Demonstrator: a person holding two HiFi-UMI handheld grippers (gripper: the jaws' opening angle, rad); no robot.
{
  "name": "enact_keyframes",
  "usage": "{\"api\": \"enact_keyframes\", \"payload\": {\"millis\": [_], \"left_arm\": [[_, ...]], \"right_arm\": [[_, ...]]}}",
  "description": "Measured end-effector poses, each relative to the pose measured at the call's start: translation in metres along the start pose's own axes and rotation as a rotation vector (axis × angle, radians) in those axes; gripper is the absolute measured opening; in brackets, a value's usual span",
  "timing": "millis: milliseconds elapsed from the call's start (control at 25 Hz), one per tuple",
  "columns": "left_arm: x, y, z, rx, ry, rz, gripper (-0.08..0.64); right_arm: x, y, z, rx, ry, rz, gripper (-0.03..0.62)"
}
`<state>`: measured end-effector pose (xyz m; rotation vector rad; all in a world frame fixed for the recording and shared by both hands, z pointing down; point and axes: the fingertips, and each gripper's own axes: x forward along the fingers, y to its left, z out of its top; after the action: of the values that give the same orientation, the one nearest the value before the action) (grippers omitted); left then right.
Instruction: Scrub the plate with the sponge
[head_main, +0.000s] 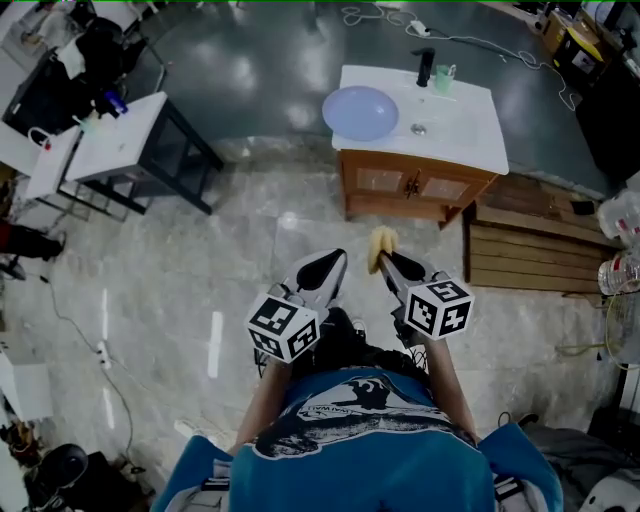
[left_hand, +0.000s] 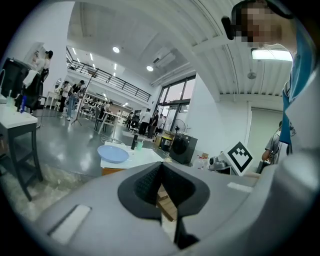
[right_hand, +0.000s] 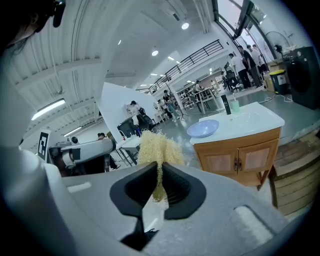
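Observation:
A pale blue plate (head_main: 360, 112) lies on the white top of a wooden sink cabinet (head_main: 470, 130), well ahead of me across the floor; it also shows as the plate (left_hand: 113, 153) in the left gripper view and the plate (right_hand: 203, 128) in the right gripper view. My right gripper (head_main: 385, 262) is shut on a yellow fibrous sponge (head_main: 379, 246), which bulges out past the jaws as the sponge (right_hand: 158, 148). My left gripper (head_main: 318, 270) is shut with nothing between its jaws (left_hand: 161, 186). Both grippers are held close to my body, far from the plate.
A black tap (head_main: 425, 66) and a green cup (head_main: 444, 78) stand at the back of the sink top. A wooden pallet (head_main: 530, 245) lies right of the cabinet. A white table (head_main: 115, 140) stands at left. People stand far off in the hall.

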<state>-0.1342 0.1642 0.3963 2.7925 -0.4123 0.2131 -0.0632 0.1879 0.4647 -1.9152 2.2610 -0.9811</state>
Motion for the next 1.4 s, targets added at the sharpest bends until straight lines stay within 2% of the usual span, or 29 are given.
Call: {"api": "enact_keyframes", "payload": {"millis": [320,600,760,1080,1400], "left_arm": [[0.013,0.013,-0.004,-0.006,0.043,0.026,0.012],[0.062,0.042,0.014,-0.026,0.037,-0.014,0.012],[0.103,0.071,0.031,-0.03,0.02,-0.038,0.012],[0.167,0.153,0.067,-0.044,0.016,-0.007,0.018],[0.209,0.216,0.062,-0.107,0.071,0.014,0.043]], "right_arm": [[0.019,-0.014,0.0,0.04,0.017,0.035,0.029],[0.048,-0.042,0.027,0.031,0.026,0.03,0.029],[0.075,-0.071,0.055,0.009,0.029,0.007,0.029],[0.139,-0.118,0.122,-0.013,0.051,-0.024,0.029],[0.191,-0.149,0.152,-0.014,0.109,-0.055,0.029]]}}
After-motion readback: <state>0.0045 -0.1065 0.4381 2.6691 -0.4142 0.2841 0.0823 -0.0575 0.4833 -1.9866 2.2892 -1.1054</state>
